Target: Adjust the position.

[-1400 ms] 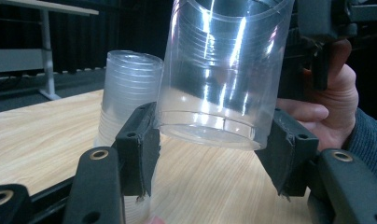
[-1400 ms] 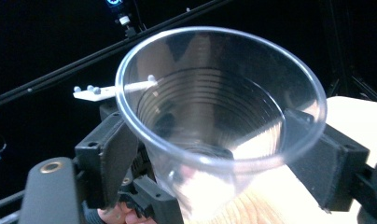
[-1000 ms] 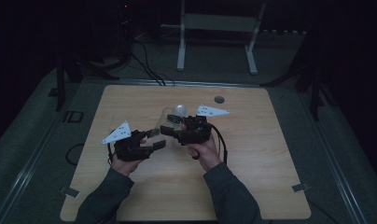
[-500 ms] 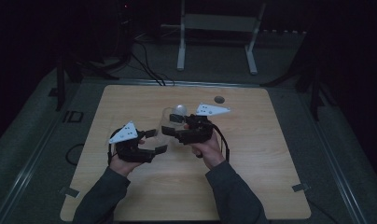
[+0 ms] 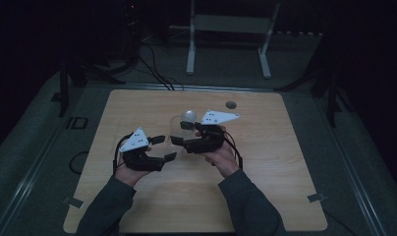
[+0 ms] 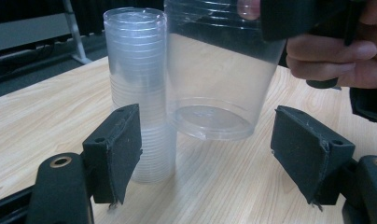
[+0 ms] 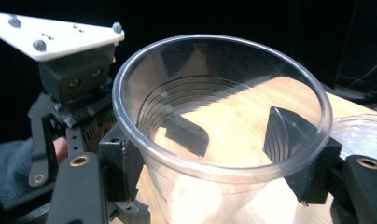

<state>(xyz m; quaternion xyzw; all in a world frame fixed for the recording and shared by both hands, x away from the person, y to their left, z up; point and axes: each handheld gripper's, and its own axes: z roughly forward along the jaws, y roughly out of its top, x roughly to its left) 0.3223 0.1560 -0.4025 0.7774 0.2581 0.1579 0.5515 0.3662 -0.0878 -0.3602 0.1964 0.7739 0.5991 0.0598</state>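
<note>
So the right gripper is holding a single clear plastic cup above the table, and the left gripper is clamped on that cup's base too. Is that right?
Not quite. The right gripper does hold the clear plastic cup above the table, but the left gripper is not clamped on it: the left gripper view shows its jaws, just opened, standing clear of the cup's base.

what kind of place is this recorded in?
Probably a lab or recording studio, not a home: a bare wooden table in a dark room, a metal stand and loose cables on the floor behind it, and clear plastic cups as props.
</note>
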